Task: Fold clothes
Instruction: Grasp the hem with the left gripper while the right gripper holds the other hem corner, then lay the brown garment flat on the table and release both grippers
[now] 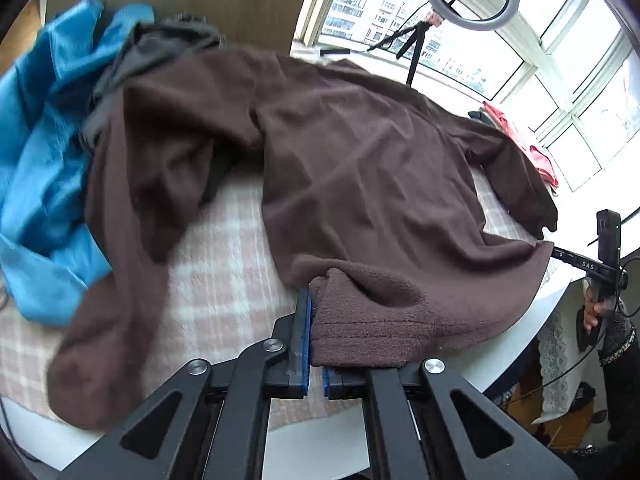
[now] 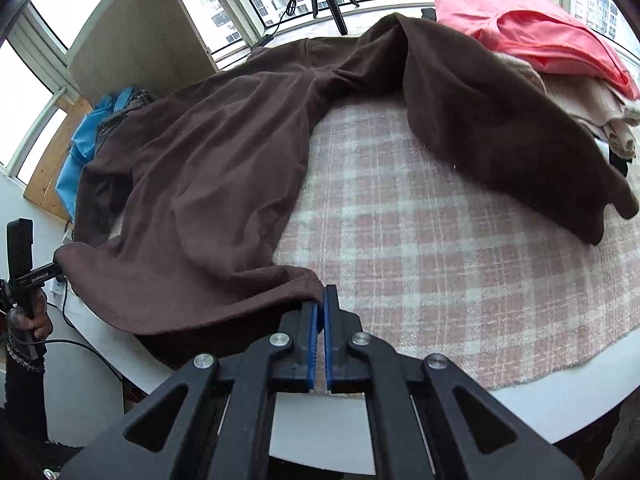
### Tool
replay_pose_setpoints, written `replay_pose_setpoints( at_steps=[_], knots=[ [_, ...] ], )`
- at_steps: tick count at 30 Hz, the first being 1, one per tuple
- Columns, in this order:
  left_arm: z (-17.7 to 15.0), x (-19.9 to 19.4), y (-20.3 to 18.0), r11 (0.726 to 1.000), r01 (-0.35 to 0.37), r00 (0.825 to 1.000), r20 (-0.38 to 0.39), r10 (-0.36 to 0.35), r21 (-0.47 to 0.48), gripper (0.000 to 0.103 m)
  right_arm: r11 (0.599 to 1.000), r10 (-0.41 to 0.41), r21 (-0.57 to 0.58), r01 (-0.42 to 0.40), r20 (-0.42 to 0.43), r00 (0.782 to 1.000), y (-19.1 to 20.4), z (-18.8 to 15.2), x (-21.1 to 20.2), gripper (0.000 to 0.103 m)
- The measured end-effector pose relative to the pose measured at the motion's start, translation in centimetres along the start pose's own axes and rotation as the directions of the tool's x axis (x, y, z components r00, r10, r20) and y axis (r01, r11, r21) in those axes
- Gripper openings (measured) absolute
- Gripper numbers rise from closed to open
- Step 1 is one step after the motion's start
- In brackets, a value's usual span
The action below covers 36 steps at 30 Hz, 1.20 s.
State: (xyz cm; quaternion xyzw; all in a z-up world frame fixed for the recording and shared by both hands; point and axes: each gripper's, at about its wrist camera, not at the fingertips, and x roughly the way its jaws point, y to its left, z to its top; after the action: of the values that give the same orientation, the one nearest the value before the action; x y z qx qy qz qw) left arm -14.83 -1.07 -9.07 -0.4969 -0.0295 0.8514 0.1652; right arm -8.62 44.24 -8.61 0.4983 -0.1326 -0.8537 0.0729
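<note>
- Two corners of the hem of one brown fleece top [image 1: 360, 152] are pinched, one by each claw, so the step in hand is judged to be the hold that comes ahead of the first fold.
- At far left a blue garment [image 1: 36, 168] and a grey one [image 1: 160, 48] are heaped at the table's edge, partly under the brown top's sleeve [image 1: 120, 280].
- The left claw [image 1: 314, 340] is seen shut on the hem corner, with thick fleece bunched between its blue pads and draped over one finger.
- The brown top is spread across the checked cloth [image 2: 440, 260] of the round table [image 2: 580, 400], with its hem toward the near edge and its body running back toward the window.
- The right claw [image 2: 322, 320] is seen shut as well, with only a thin edge of the other hem corner nipped at its tips; that hold is judged the weaker one.
- Toward the right the other sleeve [image 2: 520, 152] is laid slantwise, and beyond it a pile of folded clothes [image 2: 560, 80] with a pink piece on top is stacked.
- For the next move, an even lift of both corners and a carry over the body toward the far side are called for, with the sleeves kept from dragging into either pile.
</note>
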Motion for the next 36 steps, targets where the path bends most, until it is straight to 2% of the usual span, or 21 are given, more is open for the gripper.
replay_pose_setpoints(
  at_steps=[2, 3, 4, 5, 6, 8, 9, 11, 13, 16, 19, 22, 25, 28, 30, 32, 34, 35, 36],
  knots=[
    [4.4, -6.7, -0.1, 0.998, -0.04, 0.995, 0.095, 0.035, 0.052, 0.003, 0.997, -0.001, -0.076, 0.01, 0.118, 0.993, 2.4, 4.5, -5.2, 0.002],
    [5.4, -9.3, -0.1, 0.996, -0.052, 0.991, 0.126, 0.042, 0.074, 0.003, 0.994, -0.003, -0.11, 0.023, 0.184, 0.983, 3.7, 6.0, -8.2, 0.002],
    [5.8, -11.3, 0.0, 0.993, -0.064, 0.988, 0.144, 0.049, 0.095, 0.003, 0.99, 0.004, -0.136, 0.029, 0.238, 0.971, 4.7, 6.8, -11.0, 0.002],
    [5.5, -12.5, 0.1, 0.992, -0.063, 0.989, 0.139, 0.047, 0.11, 0.003, 0.988, 0.003, -0.149, 0.036, 0.254, 0.967, 5.3, 6.4, -12.4, 0.002],
    [4.3, -12.3, 0.2, 0.991, -0.048, 0.995, 0.097, 0.036, 0.122, 0.003, 0.989, -0.01, -0.144, 0.043, 0.228, 0.974, 5.4, 4.9, -12.1, 0.002],
    [0.2, -9.5, 0.6, 0.992, -0.029, 0.999, -0.03, 0.033, 0.124, 0.003, 0.989, -0.035, -0.135, 0.059, 0.176, 0.984, 5.6, 1.9, -11.4, 0.002],
    [-2.5, -7.1, 1.0, 0.993, -0.01, 0.993, -0.112, 0.023, 0.115, 0.003, 0.989, -0.047, -0.131, 0.067, 0.15, 0.988, 5.7, 0.4, -11.1, 0.002],
    [-7.6, -1.8, 2.0, 0.997, 0.009, 0.964, -0.266, 0.01, 0.073, 0.003, 0.993, -0.074, -0.087, 0.077, 0.032, 0.997, 4.6, -4.0, -7.2, 0.002],
    [-11.8, 2.2, 3.4, 1.0, 0.021, 0.928, -0.372, -0.013, 0.018, 0.003, 0.996, -0.089, -0.027, 0.087, -0.098, 0.991, 3.0, -8.6, -2.5, 0.002],
    [-14.9, 5.0, 4.7, 0.998, 0.048, 0.9, -0.431, -0.058, -0.036, 0.003, 0.993, -0.079, 0.072, 0.093, -0.175, 0.981, 1.5, -12.8, 1.0, 0.002],
    [-14.5, 5.1, 5.1, 0.997, 0.068, 0.899, -0.431, -0.077, -0.035, 0.003, 0.989, -0.085, 0.104, 0.104, -0.178, 0.98, 1.4, -14.0, 1.0, 0.002],
    [-11.2, 4.7, 5.3, 0.997, 0.073, 0.919, -0.386, -0.075, -0.02, 0.003, 0.988, -0.091, 0.112, 0.108, -0.15, 0.984, 1.2, -13.0, 0.2, 0.002],
    [-4.4, 4.6, 4.6, 0.998, 0.042, 0.955, -0.296, -0.028, 0.041, 0.003, 0.99, -0.107, 0.077, 0.114, -0.089, 0.99, 1.0, -8.5, -0.3, 0.002],
    [5.1, 4.0, 3.0, 0.996, -0.012, 0.985, -0.17, 0.027, 0.086, 0.003, 0.992, -0.124, 0.017, 0.124, -0.01, 0.992, 1.6, 0.4, -0.1, 0.002],
    [12.6, 1.3, 1.8, 0.994, -0.057, 0.996, -0.063, 0.063, 0.097, 0.003, 0.986, -0.161, -0.042, 0.163, 0.062, 0.985, 2.5, 7.9, -1.1, 0.002],
    [18.6, -4.0, 0.8, 0.991, -0.086, 0.995, 0.068, 0.079, 0.1, 0.003, 0.971, -0.195, -0.107, 0.216, 0.177, 0.965, 4.7, 15.4, -5.2, 0.002],
    [22.0, -10.7, -0.4, 0.987, -0.107, 0.978, 0.193, 0.083, 0.118, 0.003, 0.96, -0.179, -0.151, 0.234, 0.308, 0.934, 7.5, 20.7, -11.7, 0.002],
    [22.9, -13.7, -1.0, 0.984, -0.116, 0.966, 0.244, 0.081, 0.134, 0.003, 0.955, -0.171, -0.17, 0.244, 0.355, 0.919, 8.4, 21.6, -14.6, 0.002],
    [22.7, -16.1, -1.6, 0.98, -0.123, 0.958, 0.275, 0.075, 0.159, 0.003, 0.95, -0.164, -0.189, 0.248, 0.373, 0.913, 8.9, 21.3, -16.4, 0.002]
  ],
)
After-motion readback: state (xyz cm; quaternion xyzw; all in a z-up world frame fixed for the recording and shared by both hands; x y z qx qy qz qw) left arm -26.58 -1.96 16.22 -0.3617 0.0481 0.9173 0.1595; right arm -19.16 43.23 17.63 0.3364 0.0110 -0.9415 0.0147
